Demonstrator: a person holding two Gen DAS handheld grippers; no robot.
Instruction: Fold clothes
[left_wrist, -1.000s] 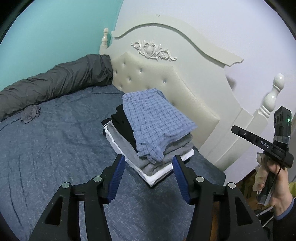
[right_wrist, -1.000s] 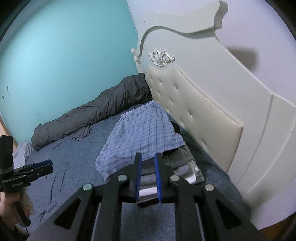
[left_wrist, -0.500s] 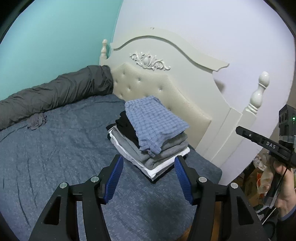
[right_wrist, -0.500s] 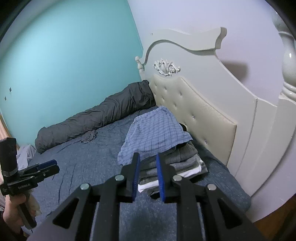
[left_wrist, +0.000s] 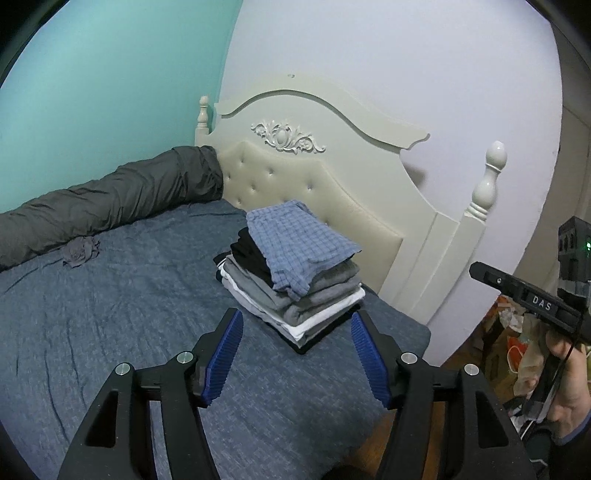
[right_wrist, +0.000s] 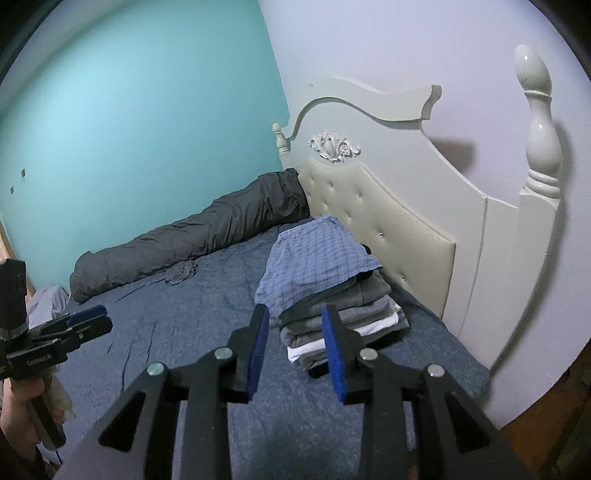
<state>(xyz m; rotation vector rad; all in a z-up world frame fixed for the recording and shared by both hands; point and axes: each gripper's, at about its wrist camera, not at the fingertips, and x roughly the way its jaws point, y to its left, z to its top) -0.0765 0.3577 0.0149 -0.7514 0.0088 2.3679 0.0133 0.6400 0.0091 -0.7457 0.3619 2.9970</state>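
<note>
"DAS" reads clearly on the side of the right tool, seen from the left wrist; the lettering on the left tool is too blurred to read. Both tools hang above the bed with jaws spread, the left tool's wider, gripping nothing. The stack of folded clothes sits at the bed's headboard edge, checked blue shorts on top.
</note>
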